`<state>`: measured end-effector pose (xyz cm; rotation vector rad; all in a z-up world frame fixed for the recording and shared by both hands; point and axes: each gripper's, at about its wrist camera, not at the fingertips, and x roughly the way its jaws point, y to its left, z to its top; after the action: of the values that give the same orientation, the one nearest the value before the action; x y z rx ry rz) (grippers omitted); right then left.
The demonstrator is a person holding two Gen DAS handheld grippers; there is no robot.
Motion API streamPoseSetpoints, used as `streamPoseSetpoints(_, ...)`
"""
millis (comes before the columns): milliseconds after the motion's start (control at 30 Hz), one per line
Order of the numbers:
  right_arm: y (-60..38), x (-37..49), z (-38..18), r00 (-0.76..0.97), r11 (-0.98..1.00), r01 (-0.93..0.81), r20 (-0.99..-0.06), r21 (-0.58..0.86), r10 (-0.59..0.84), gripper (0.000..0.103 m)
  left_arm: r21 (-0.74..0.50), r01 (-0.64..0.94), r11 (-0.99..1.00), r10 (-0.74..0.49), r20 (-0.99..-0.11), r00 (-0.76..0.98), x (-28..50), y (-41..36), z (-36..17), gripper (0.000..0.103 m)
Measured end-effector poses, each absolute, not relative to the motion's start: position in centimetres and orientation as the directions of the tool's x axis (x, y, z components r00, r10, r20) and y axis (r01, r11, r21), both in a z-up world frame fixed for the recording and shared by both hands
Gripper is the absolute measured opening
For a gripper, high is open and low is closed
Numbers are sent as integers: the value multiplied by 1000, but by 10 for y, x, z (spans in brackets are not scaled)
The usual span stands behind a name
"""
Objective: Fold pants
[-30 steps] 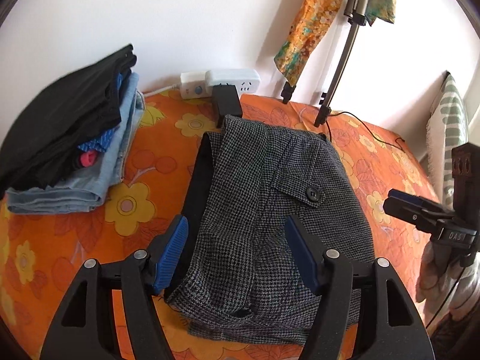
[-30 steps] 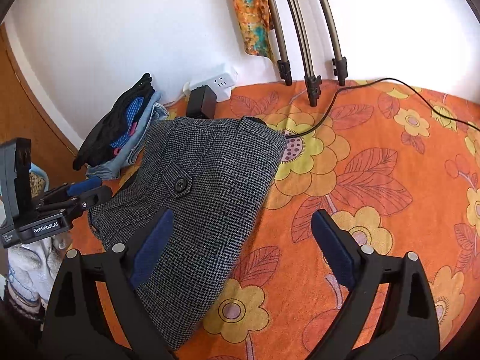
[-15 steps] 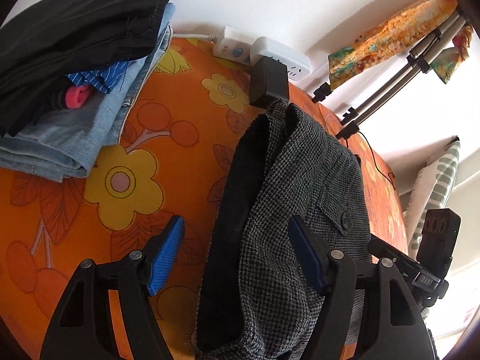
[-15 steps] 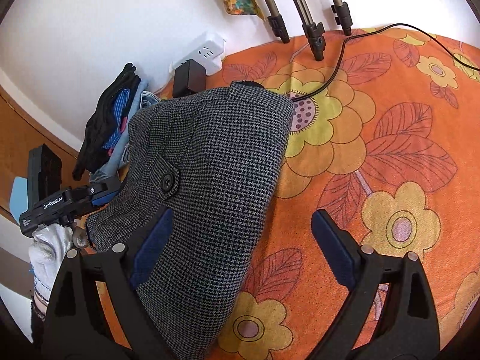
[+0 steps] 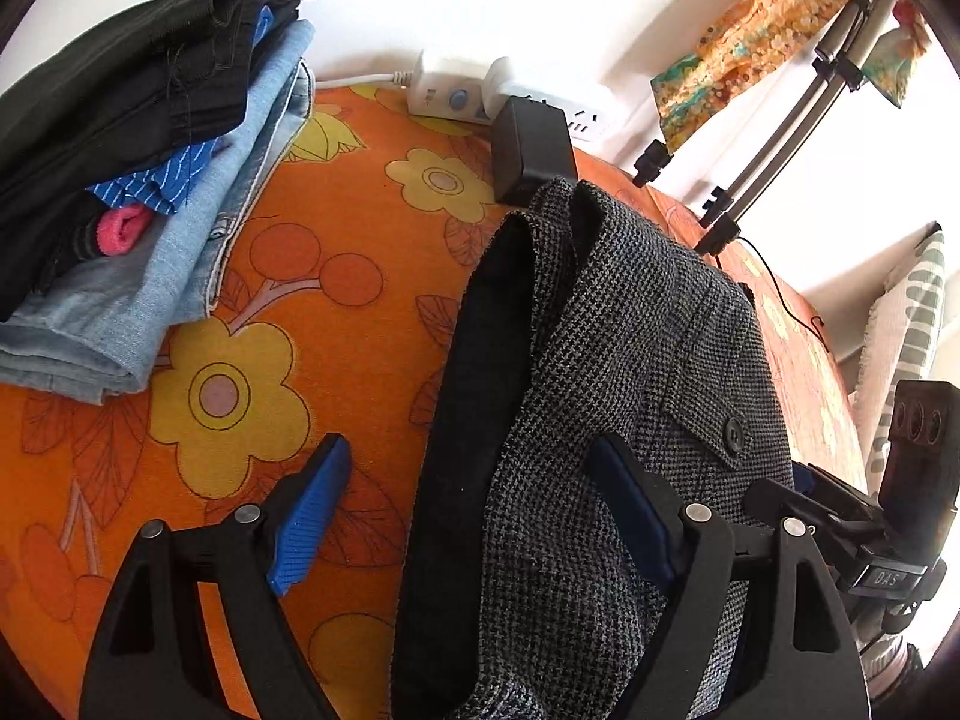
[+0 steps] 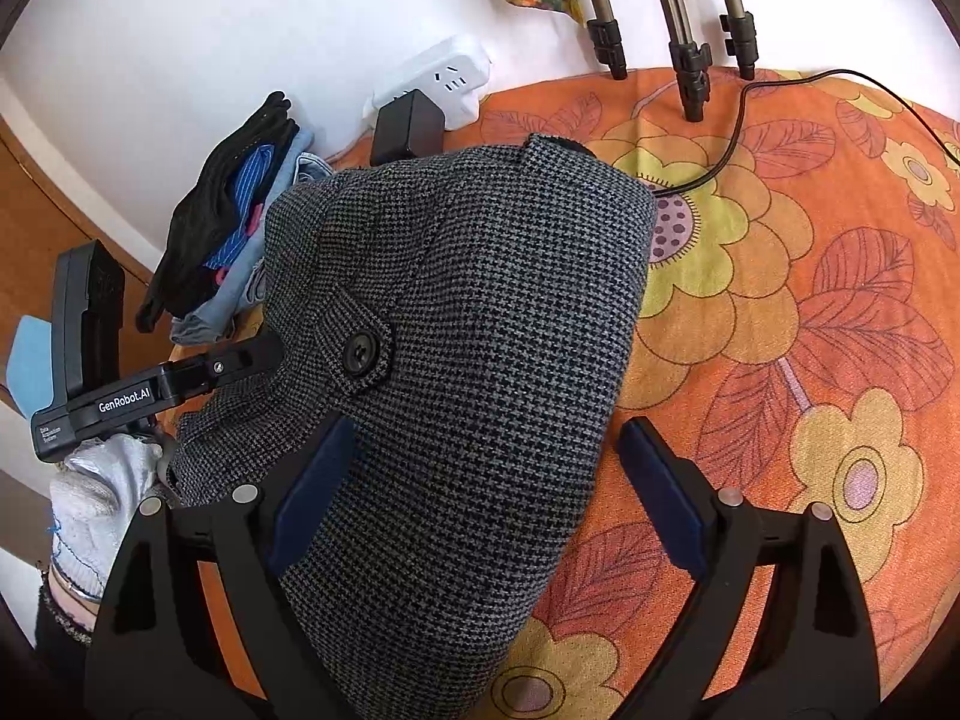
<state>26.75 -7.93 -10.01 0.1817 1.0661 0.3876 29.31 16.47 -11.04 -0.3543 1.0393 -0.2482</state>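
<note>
The grey houndstooth pants (image 5: pixel 630 396) lie folded on the orange flowered sheet (image 5: pixel 336 312), with a buttoned pocket flap (image 6: pixel 359 354) on top and a black lining edge on their left. My left gripper (image 5: pixel 468 510) is open low over the pants' left edge, one finger over the sheet, the other over the cloth. My right gripper (image 6: pixel 486 498) is open over the pants' right edge (image 6: pixel 480 360), its left finger above the cloth, its right finger above the sheet. Each gripper shows in the other's view: the right one (image 5: pixel 840 516) and the left one (image 6: pixel 198 372).
A pile of folded clothes (image 5: pixel 138 168) sits at the left by the wall. A white power strip with a black adapter (image 5: pixel 528 144) lies behind the pants. Tripod legs (image 6: pixel 690 48) and a black cable (image 6: pixel 738 138) stand at the back right. A striped pillow (image 5: pixel 912 324) is far right.
Both grippers have come closer and lower onto the pants. The left one has swung to the pants' left edge, the right one to their right edge. Both stay open.
</note>
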Motion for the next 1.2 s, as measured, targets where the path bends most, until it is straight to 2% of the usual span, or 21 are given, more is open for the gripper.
streamPoseSetpoints(33, -76, 267, -100, 424, 918, -232, -816, 321, 393, 88, -401, 32, 916, -364, -792, 490, 293, 164, -110, 83)
streamPoseSetpoints(67, -72, 267, -101, 420, 917, -245, -818, 316, 394, 83, -405, 31, 914, -366, -790, 492, 294, 163, -111, 81)
streamPoseSetpoints(133, -68, 264, -102, 433, 923, -259, -820, 284, 374, 82, -405, 41, 913, -372, -787, 492, 295, 160, -111, 81)
streamPoseSetpoints(200, -65, 263, -102, 447, 926, -267, -817, 266, 363, 81, -406, 54, 912, -377, -781, 498, 294, 157, -111, 73)
streamPoseSetpoints(233, -65, 263, -102, 450, 926, -270, -816, 263, 363, 80, -413, 65, 908, -388, -776, 497, 294, 155, -111, 63)
streamPoseSetpoints(267, -64, 264, -102, 450, 926, -270, -816, 264, 364, 75, -420, 74, 904, -399, -771, 497, 293, 153, -111, 52)
streamPoseSetpoints(300, -64, 263, -102, 456, 928, -266, -814, 260, 359, 69, -446, 86, 891, -429, -764, 481, 294, 150, -112, 44)
streamPoseSetpoints(333, -63, 263, -101, 459, 930, -263, -814, 257, 355, 66, -457, 84, 885, -438, -760, 481, 294, 149, -112, 41)
streamPoseSetpoints(567, -57, 262, -101, 456, 928, -276, -816, 249, 355, 46, -426, 88, 901, -408, -760, 506, 290, 141, -110, 34)
streamPoseSetpoints(700, -57, 263, -101, 452, 928, -276, -819, 249, 354, 44, -395, 104, 913, -389, -763, 517, 291, 137, -109, 35)
streamPoseSetpoints(767, -57, 263, -101, 451, 927, -273, -818, 256, 358, 44, -420, 66, 905, -390, -760, 521, 293, 140, -114, 53)
streamPoseSetpoints(800, -57, 263, -101, 451, 928, -272, -819, 253, 355, 44, -448, 64, 892, -411, -741, 531, 293, 142, -116, 57)
streamPoseSetpoints(867, -56, 262, -101, 454, 930, -273, -820, 245, 349, 43, -427, 82, 900, -402, -744, 534, 291, 137, -115, 57)
streamPoseSetpoints(900, -55, 261, -100, 455, 931, -275, -820, 241, 347, 40, -400, 96, 912, -385, -750, 538, 290, 132, -114, 55)
streamPoseSetpoints(967, -54, 260, -98, 459, 932, -278, -820, 233, 342, 36, -404, 89, 910, -384, -746, 543, 288, 129, -115, 43)
streamPoseSetpoints(1100, -48, 255, -90, 476, 934, -291, -815, 209, 331, 25, -365, 104, 925, -358, -744, 564, 280, 124, -106, 32)
streamPoseSetpoints(1200, -38, 247, -82, 501, 936, -318, -812, 150, 300, 22, -365, 105, 925, -356, -736, 577, 274, 122, -100, 27)
